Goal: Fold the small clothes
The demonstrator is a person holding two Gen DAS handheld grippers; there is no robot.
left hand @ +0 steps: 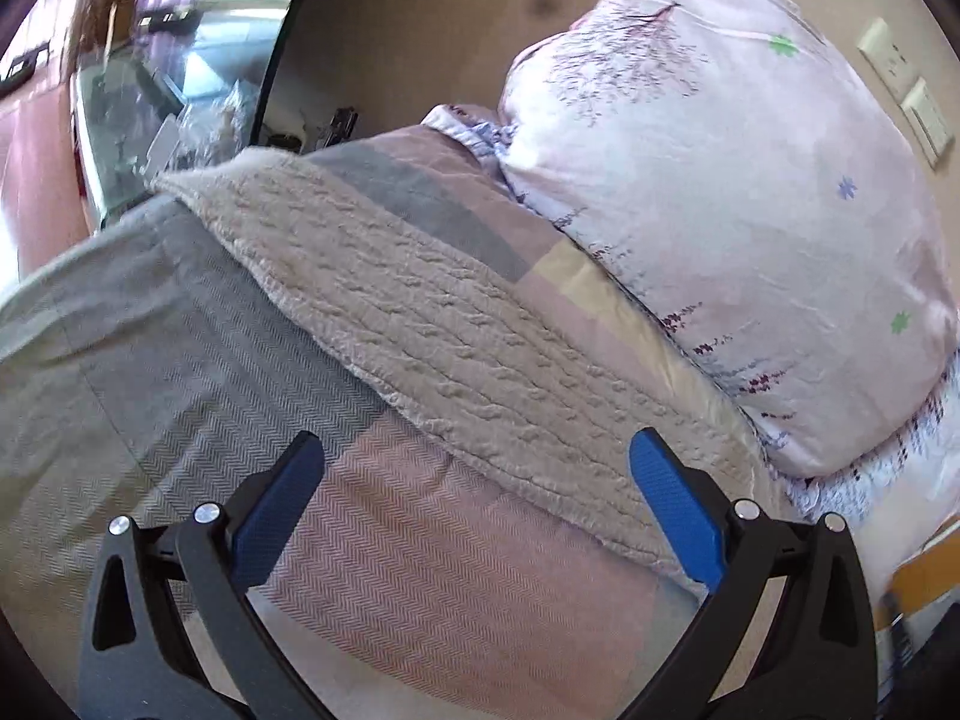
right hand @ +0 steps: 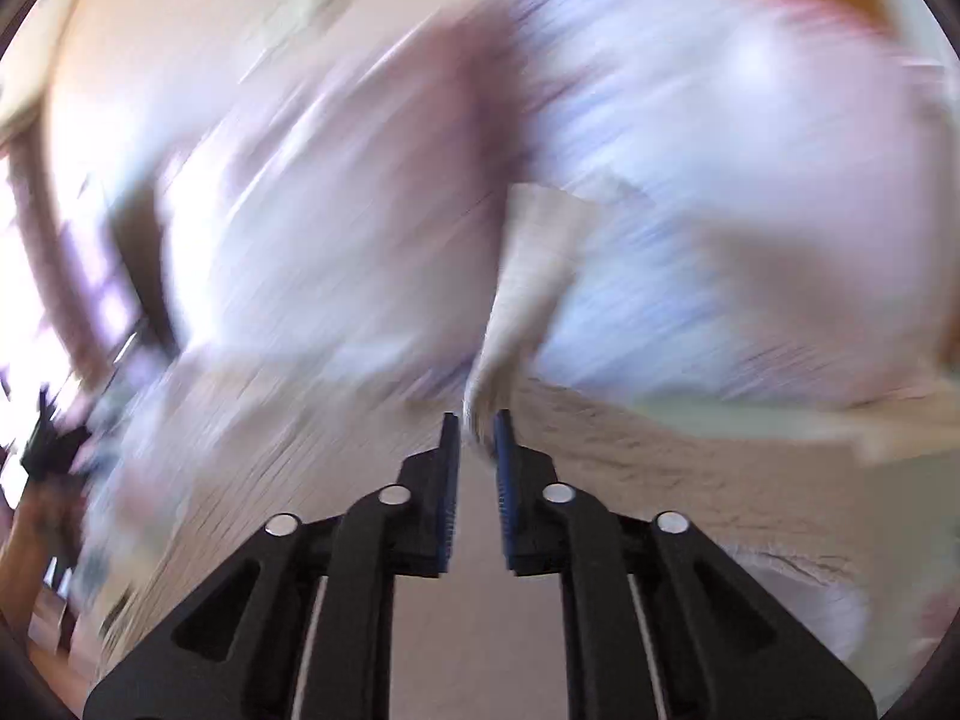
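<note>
Right gripper (right hand: pixel 477 429) has its blue pads nearly pressed together, pinching a thin strip of beige/cream cloth (right hand: pixel 528 276) that rises from the tips toward frame centre. Rest of that view is heavy motion smear, so can't tell how much fabric sits btwn the pads or which edge it is.

Left gripper (left hand: pixel 477 450) is spread wide, nothing in it, hovering low-centre over the striped grey/pink sheet (left hand: pixel 420 570). Just above it, running upper left to lower right, lies a nubbly beige knit (left hand: pixel 420 312), prob. the garment being folded, butted against a floral pillow (left hand: pixel 720 210) at right.

Risks, as I read it:
- grip looks shallow; a fast swing could pull the cloth out mid-fold
- left side isn't anchoring anything, so the knit may drag or bunch instead of creasing
- pillow crowds the right edge, so the fold could land half on it, uneven
- fuzzy knit may snag on the pad texture at release
</note>
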